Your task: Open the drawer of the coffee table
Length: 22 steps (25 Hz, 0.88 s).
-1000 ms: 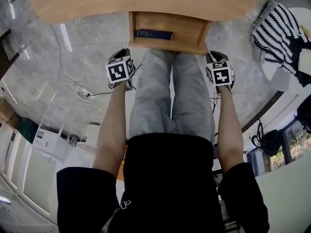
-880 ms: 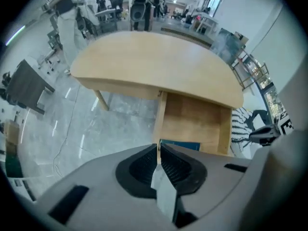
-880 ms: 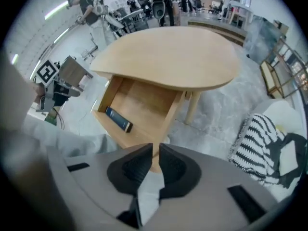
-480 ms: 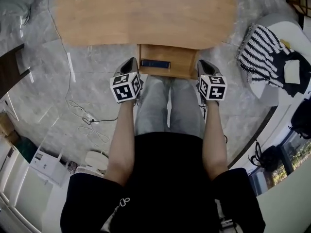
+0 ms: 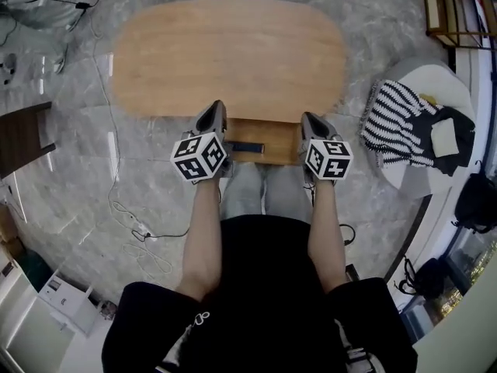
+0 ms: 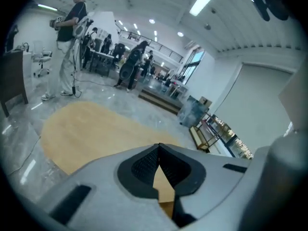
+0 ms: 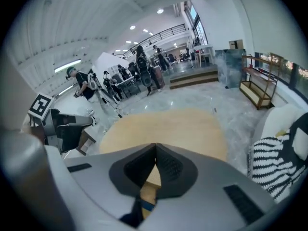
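Lifted since the earlier frame, the left gripper (image 5: pixel 213 117) and right gripper (image 5: pixel 309 123) now hang above the drawer (image 5: pixel 272 134), no longer down beside it. It stands pulled out from the counter's (image 5: pixel 233 53) near edge, with a dark flat item (image 5: pixel 246 147) inside. The left fingers are pressed together on nothing, and the right fingers have just closed, also empty. The drawer looks open, so the task seems done.

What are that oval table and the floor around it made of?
The oval table looks like light wood or veneer with a matt finish: warm tan with faint grain. The floor looks like polished grey marble or marble-look tile: pale veins and streaks of reflected light.
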Each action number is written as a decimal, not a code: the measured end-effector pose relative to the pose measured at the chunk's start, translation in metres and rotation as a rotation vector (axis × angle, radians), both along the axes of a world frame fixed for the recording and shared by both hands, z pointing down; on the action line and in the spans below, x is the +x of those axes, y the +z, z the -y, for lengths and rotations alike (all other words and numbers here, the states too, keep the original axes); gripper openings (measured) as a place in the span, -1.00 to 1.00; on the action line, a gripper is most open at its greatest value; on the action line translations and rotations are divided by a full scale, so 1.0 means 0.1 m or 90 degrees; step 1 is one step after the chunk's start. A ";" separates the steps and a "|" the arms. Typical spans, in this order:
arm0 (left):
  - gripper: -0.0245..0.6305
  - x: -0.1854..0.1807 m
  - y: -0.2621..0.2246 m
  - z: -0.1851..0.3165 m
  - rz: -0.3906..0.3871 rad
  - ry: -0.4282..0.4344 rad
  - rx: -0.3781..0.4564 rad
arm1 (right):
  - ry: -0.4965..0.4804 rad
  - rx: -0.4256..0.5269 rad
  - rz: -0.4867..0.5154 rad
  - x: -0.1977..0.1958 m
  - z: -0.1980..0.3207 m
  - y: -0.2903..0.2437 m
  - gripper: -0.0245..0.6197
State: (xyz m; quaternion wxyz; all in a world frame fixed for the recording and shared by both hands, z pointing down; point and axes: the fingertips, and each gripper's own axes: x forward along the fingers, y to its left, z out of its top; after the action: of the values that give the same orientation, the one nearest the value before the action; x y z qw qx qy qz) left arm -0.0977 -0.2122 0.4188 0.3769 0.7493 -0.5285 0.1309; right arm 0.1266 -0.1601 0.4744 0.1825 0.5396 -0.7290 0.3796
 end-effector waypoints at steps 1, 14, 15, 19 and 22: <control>-0.90 0.05 -0.15 0.06 -0.002 0.007 0.019 | 0.006 0.015 0.004 0.02 0.06 -0.13 -0.89; -0.90 0.47 -2.09 0.51 -0.035 0.027 0.236 | 0.057 0.258 0.066 0.18 0.74 -2.04 -0.89; -0.90 0.47 -2.19 0.53 -0.041 0.021 0.245 | 0.055 0.278 0.063 0.19 0.76 -2.19 -0.89; -0.90 0.52 -2.58 0.52 -0.038 0.021 0.286 | 0.042 0.349 0.043 0.20 0.82 -2.78 -0.89; -0.90 0.60 -2.89 0.53 -0.021 0.028 0.324 | 0.034 0.402 0.024 0.20 0.85 -3.22 -0.89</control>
State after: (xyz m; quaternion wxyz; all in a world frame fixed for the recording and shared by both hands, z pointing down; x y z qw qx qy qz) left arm -0.0379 -0.2653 0.1293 0.1819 0.8334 -0.5218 -0.0107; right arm 0.1470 -0.2453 0.1524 -0.0177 0.5815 -0.7995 0.1493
